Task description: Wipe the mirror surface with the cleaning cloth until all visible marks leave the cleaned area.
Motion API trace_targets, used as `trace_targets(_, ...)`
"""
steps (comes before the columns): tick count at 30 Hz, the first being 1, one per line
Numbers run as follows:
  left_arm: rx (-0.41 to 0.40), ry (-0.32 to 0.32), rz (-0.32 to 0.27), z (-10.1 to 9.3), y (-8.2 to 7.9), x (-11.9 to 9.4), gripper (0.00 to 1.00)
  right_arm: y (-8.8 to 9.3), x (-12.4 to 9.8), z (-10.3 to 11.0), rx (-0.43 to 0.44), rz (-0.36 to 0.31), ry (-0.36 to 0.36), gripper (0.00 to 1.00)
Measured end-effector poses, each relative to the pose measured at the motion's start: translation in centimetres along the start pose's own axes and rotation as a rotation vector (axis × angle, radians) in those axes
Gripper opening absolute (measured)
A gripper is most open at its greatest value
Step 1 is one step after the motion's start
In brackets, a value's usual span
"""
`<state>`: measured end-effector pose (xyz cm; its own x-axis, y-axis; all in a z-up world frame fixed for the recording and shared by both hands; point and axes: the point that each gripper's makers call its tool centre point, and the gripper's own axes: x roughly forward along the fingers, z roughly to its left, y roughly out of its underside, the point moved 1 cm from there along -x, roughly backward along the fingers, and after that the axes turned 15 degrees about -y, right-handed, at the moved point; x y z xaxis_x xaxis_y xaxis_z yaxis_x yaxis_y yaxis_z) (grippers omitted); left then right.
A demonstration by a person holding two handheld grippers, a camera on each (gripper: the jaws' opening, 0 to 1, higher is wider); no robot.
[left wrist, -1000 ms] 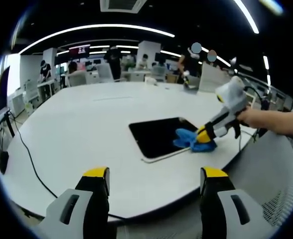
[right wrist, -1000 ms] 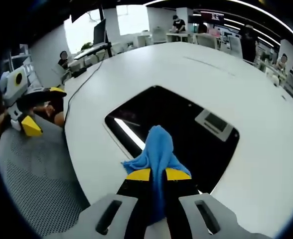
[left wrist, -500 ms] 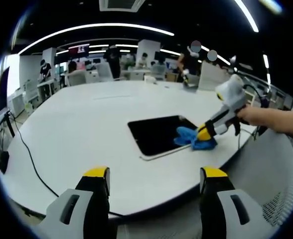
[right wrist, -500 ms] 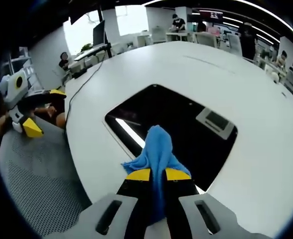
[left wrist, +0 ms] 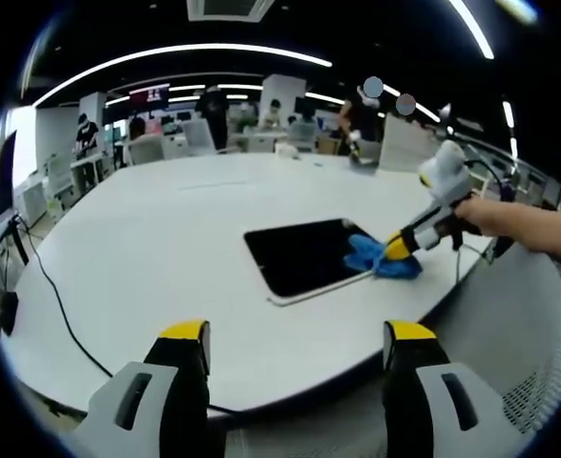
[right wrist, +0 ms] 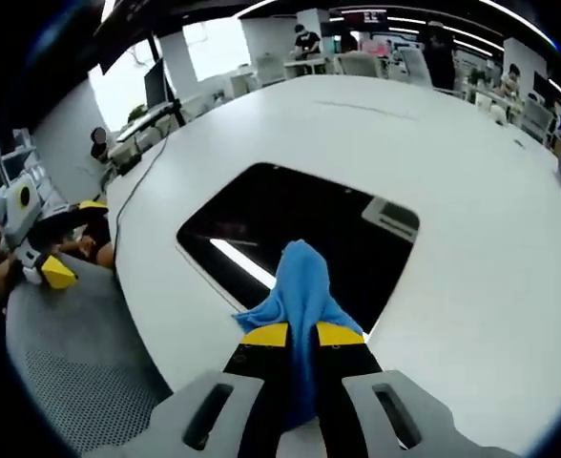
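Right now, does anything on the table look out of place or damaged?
Nothing stands out. The mirror lies flat on the table, unbroken, and the right gripper presses the blue cloth on its near corner.

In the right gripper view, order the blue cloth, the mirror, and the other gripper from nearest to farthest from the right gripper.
1. Blue cloth, clamped between the right gripper's fingers, draped onto the mirror's near edge.
2. Mirror, lying flat on the white table just ahead, under the cloth's tip.
3. Left gripper, far off to the view's left, beyond the table's edge.
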<state>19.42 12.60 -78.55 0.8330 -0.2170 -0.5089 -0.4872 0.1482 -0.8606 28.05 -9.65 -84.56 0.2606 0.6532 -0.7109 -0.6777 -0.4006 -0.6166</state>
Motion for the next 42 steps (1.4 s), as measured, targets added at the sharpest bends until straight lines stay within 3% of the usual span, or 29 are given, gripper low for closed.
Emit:
trace_targets(19, 0.003, -0.008, 0.006, 0.2, 0.1, 0.1, 0.72, 0.0, -0.3, -0.7, 0.039, -0.014, 0.023, 0.04)
trace_targets(35, -0.003, -0.015, -0.009, 0.4, -0.4, 0.3, 0.72, -1.6, 0.0, -2.8, 0.065, -0.060, 0.043, 0.03)
trace_targets(42, -0.002, -0.007, -0.013, 0.4, -0.5, 0.4, 0.71, -2.1, 0.2, -3.4, 0.038, -0.042, 0.062, 0.03)
